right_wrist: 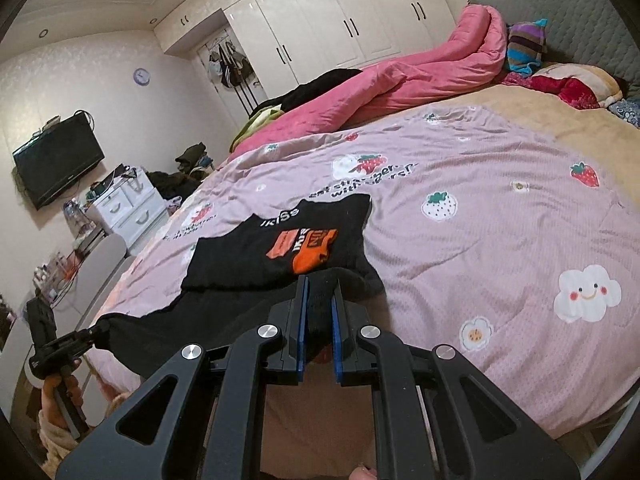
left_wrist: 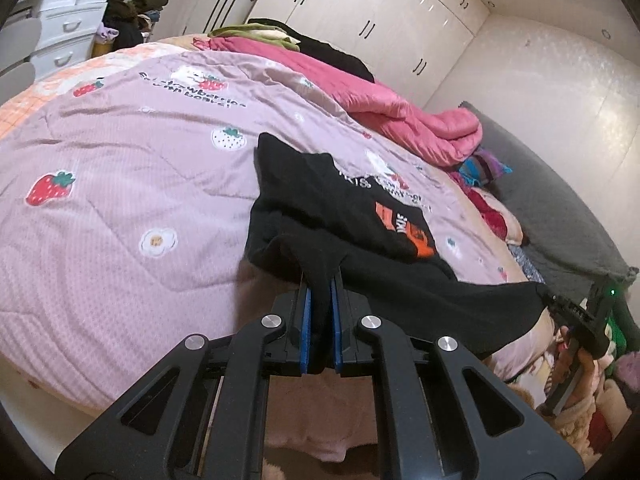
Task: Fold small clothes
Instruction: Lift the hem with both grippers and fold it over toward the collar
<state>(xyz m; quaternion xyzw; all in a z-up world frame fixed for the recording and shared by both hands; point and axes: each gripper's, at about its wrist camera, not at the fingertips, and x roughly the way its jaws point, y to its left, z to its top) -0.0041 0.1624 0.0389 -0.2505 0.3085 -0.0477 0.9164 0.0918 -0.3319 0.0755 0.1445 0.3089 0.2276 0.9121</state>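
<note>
We've got both grippers clamped on the black tee (left_wrist: 352,216): left gripper (left_wrist: 320,280) and right gripper (right_wrist: 320,286) each pinch a near-edge corner, lifting it while the far half lies on the quilt (left_wrist: 120,184).

Shirt (right_wrist: 280,248) on the quilt (right_wrist: 480,240) near the bed's front edge, rolled duvet (right_wrist: 400,80) behind.

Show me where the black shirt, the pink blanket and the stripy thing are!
black shirt (right_wrist: 280,240): right wrist view, on the front beside its orange print.
pink blanket (right_wrist: 420,76): right wrist view, on its bunched middle fold.
stripy thing (right_wrist: 526,46): right wrist view, on its coloured bands near the headboard.
</note>
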